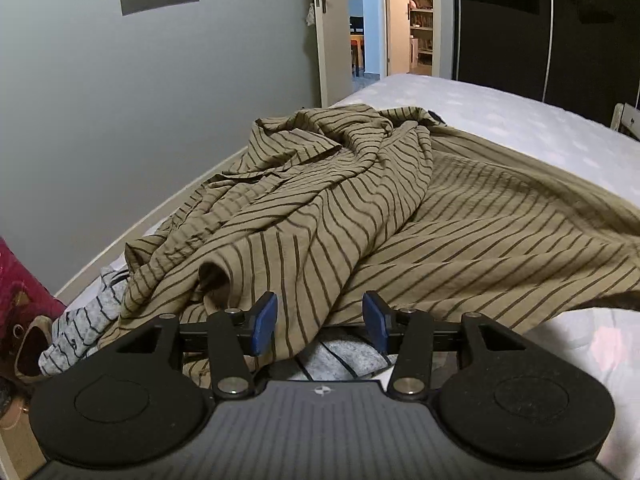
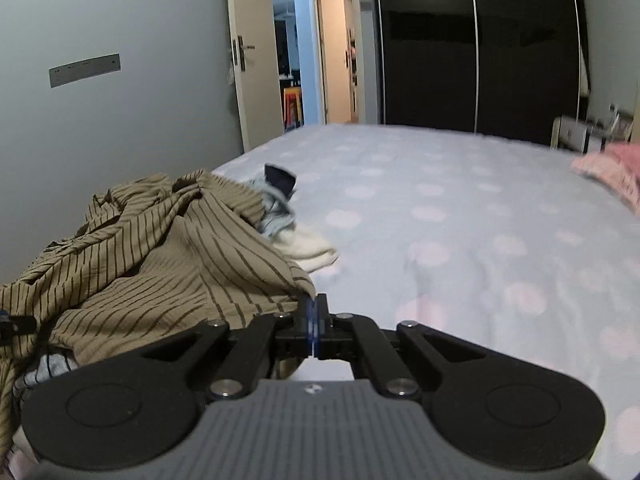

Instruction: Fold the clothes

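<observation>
Nearest me, the right gripper [image 2: 314,320] has its blue pads pressed together on a corner of the striped garment [image 2: 160,264], which runs taut up to that pinch. The left gripper [image 1: 320,322] has its jaws standing apart, with a fold of the same cloth [image 1: 340,220] lying between and just ahead of them; nothing is caught there.

The garment is on the bed [image 2: 460,208], bunched in a heap toward the wall side and spread flatter toward the right. A grey striped piece [image 1: 80,320] pokes out from under its near edge. Beyond the heap lie a blue-and-white piece [image 2: 276,204] and a cream piece [image 2: 308,250] touching it, and a pink one [image 2: 612,172] sits well apart at the far right.

By my reckoning the work in hand is getting this garment pulled out flat, since it is far from folded. To do that well, the left jaws should close on an actual hem or corner, not on the loose middle fold before them, or the cloth will just slide and bunch. The right should hold its pinch firm and draw away from the heap, over the open bedspread, keeping the cloth low so it doesn't drag the grey piece along.
</observation>
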{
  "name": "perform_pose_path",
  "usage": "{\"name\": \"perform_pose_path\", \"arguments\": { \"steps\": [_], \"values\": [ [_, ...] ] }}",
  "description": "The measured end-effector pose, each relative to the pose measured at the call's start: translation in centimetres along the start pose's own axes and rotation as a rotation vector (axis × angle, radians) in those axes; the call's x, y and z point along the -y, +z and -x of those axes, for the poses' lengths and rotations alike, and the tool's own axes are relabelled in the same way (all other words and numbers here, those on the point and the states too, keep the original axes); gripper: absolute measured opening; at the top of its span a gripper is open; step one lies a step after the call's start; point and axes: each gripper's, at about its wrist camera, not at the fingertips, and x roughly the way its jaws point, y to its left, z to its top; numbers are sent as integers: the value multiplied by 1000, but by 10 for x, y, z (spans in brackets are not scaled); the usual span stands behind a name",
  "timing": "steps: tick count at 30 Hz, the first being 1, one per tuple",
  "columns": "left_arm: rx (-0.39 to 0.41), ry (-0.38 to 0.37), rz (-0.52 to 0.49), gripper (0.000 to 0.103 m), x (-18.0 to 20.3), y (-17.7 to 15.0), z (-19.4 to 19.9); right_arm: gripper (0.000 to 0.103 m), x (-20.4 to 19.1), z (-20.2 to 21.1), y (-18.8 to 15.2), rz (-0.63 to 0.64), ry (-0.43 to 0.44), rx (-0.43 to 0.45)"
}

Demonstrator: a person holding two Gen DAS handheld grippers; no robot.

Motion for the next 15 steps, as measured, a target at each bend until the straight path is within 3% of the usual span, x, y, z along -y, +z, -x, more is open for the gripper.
{"name": "perform_pose_path", "arguments": {
  "steps": [5, 10, 15],
  "values": [
    [18, -27, 8, 47, -7, 4, 12, 0, 7, 36, 5, 32, -119, 76],
    [7, -39, 26, 47, -14, 6, 9, 0, 53, 51, 15, -35, -230, 65],
    [-5, -53, 24, 47, -14, 6, 5, 0, 109, 59, 18, -55, -416, 57]
  ]
}}
